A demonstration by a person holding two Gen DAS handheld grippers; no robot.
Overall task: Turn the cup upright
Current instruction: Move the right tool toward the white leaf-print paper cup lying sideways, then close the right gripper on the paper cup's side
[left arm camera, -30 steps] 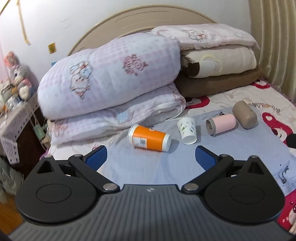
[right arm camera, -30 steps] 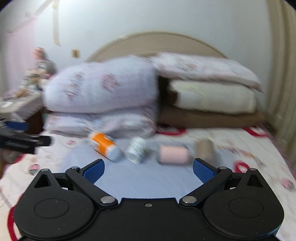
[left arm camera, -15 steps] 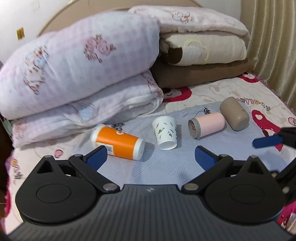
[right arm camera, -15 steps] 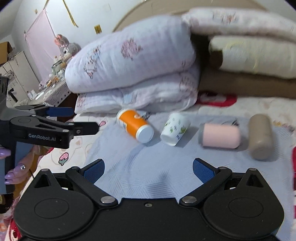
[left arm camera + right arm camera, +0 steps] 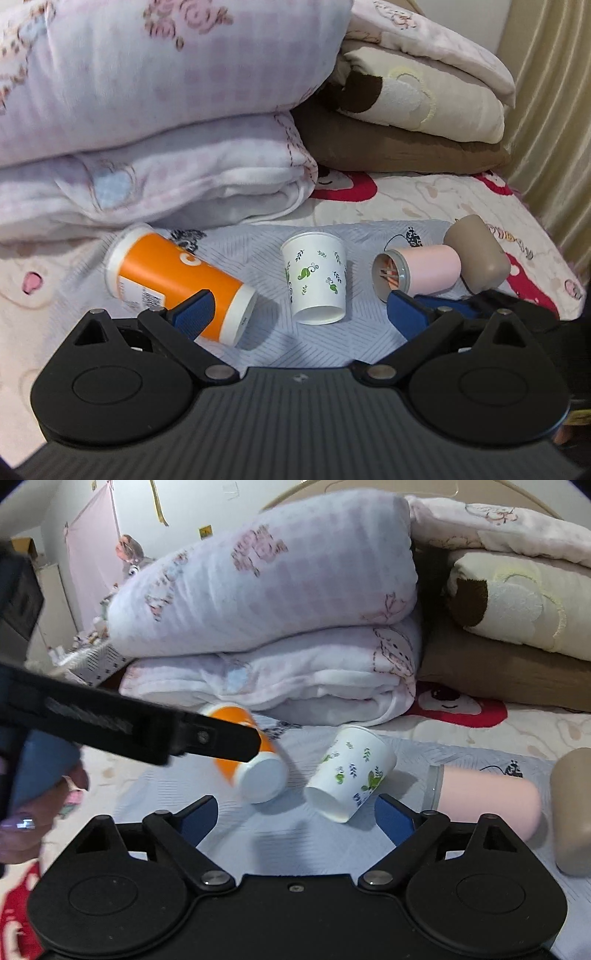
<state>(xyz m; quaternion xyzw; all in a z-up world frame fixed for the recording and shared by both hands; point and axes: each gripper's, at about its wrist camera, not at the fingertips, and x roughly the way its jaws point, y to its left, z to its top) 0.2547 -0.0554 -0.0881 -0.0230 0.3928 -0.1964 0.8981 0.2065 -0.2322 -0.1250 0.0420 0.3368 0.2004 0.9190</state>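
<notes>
Both grippers closed in on the cup row over the last second: cups fill far more of each wrist view than before, and the left gripper (image 5: 207, 738) now cuts across the right wrist view just in front of the orange cup (image 5: 177, 280). Reads as approach phase, no contact yet, nothing flipped. White leaf-print cup (image 5: 316, 277) lies tipped on the blue-grey cloth (image 5: 332, 350) on the bed, open mouth toward the cameras, between the orange cup and the pink cup (image 5: 417, 269); the tan cup (image 5: 476, 258) is just past the pink one. Left gripper (image 5: 299, 308): fingers wide apart, holding nothing, white cup roughly centred in the gap ahead, left finger (image 5: 192, 310) overlapping the orange cup in the view. Right gripper (image 5: 295, 816): fingers also apart and empty, white cup ahead and slightly right of centre, near the right finger (image 5: 393, 819). Which gripper takes the white cup can't be told; both line up on it.
</notes>
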